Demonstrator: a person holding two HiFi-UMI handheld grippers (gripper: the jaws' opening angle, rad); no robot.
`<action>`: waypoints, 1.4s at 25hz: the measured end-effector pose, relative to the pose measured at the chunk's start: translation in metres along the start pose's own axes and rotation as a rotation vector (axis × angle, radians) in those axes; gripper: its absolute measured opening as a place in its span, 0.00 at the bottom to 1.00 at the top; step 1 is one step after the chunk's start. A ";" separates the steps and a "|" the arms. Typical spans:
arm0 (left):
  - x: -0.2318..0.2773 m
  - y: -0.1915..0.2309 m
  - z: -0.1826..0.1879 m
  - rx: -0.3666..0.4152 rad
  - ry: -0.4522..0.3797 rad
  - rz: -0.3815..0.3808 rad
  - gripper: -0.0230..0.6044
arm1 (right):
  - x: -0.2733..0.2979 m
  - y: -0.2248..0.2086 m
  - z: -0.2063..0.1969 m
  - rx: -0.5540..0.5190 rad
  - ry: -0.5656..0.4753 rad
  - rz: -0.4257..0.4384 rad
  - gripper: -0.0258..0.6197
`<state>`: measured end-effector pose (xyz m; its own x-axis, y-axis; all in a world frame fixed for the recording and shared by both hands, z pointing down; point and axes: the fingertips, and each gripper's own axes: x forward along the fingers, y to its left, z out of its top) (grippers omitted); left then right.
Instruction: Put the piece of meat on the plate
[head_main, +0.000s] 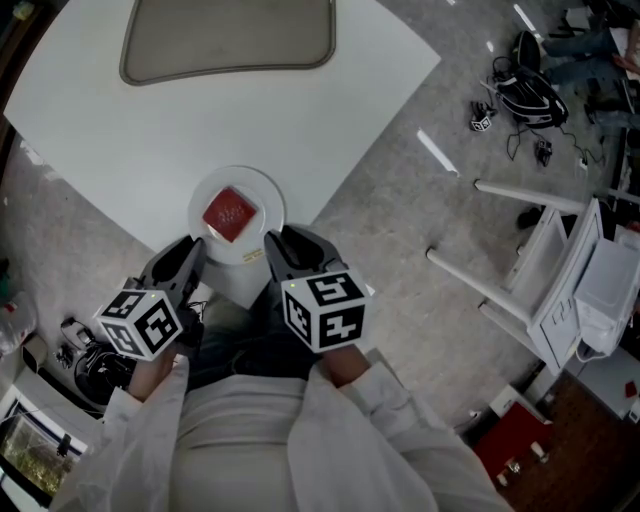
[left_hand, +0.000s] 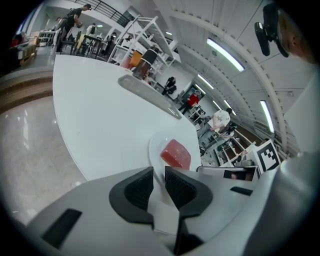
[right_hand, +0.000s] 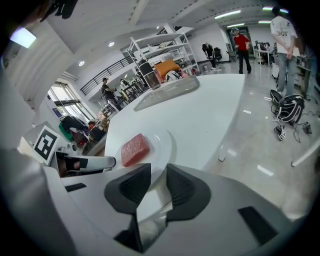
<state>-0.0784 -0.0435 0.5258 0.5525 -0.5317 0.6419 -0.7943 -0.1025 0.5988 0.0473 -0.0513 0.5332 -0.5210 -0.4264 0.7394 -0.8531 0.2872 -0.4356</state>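
Note:
A red slab of meat (head_main: 230, 213) lies in the middle of a round white plate (head_main: 262, 190) near the corner of the white table (head_main: 200, 120). My left gripper (head_main: 190, 255) and right gripper (head_main: 285, 245) hang just off the table edge, side by side below the plate, close to the person's body. In the left gripper view the meat (left_hand: 176, 154) sits on the plate (left_hand: 156, 145) beyond the left gripper (left_hand: 159, 177), whose jaws are shut and empty. The right gripper view shows the meat (right_hand: 135, 148) on the plate (right_hand: 162, 142) ahead of the shut, empty right gripper (right_hand: 158, 175).
A long grey tray (head_main: 228, 40) lies at the table's far side. On the floor to the right are a black backpack (head_main: 530, 95) and a white frame (head_main: 560, 270). Cables and gear (head_main: 80, 360) clutter the lower left. People stand in the background of the gripper views.

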 end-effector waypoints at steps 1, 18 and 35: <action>0.000 0.001 0.000 -0.001 -0.001 -0.002 0.16 | 0.000 0.000 0.000 0.000 -0.001 -0.002 0.20; 0.000 0.001 0.000 0.051 0.038 -0.005 0.16 | -0.003 0.002 0.003 -0.003 0.003 -0.004 0.18; -0.017 -0.014 0.038 0.182 -0.016 -0.084 0.16 | -0.018 0.019 0.033 -0.009 -0.107 -0.032 0.18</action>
<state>-0.0865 -0.0650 0.4886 0.6159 -0.5280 0.5847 -0.7789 -0.2969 0.5524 0.0397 -0.0665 0.4952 -0.4942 -0.5245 0.6933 -0.8691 0.2799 -0.4078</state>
